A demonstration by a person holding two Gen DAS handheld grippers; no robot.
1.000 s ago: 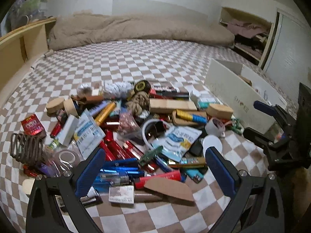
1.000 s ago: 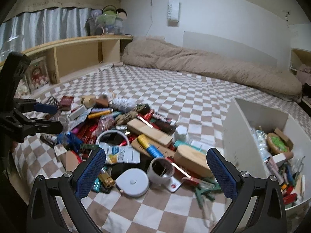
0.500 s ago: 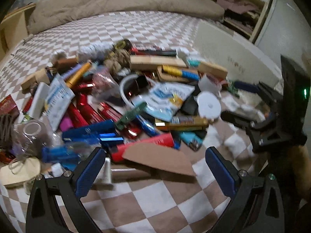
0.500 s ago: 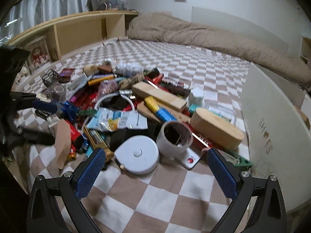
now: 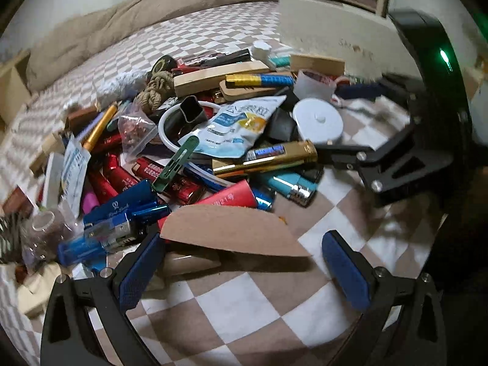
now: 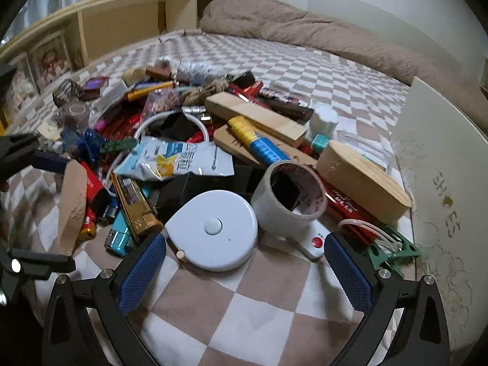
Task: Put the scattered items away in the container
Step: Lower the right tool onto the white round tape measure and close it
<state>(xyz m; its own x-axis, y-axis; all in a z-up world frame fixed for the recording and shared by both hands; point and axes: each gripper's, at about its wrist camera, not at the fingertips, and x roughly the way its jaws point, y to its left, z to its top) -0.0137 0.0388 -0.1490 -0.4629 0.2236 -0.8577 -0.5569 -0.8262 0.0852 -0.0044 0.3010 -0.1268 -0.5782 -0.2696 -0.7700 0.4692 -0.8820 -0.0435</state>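
Right wrist view: the right gripper [image 6: 244, 270], jaws spread and empty, hovers near the white round case [image 6: 213, 228]; at right, the white container [image 6: 439, 210] reads "SHOES". The left gripper [image 5: 244, 262], jaws also spread, faces the cardboard piece [image 5: 231, 231]; a blue case [image 5: 122, 204] reads "First-Rank".

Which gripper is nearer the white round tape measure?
Right gripper: the white round tape measure lies just beyond its open jaws. Left gripper sits farther, by the cardboard piece.

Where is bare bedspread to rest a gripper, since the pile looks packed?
Bare checks lie in front of the white round case, between it and the right gripper, and beyond the pile toward the brown duvet. The middle is crowded.
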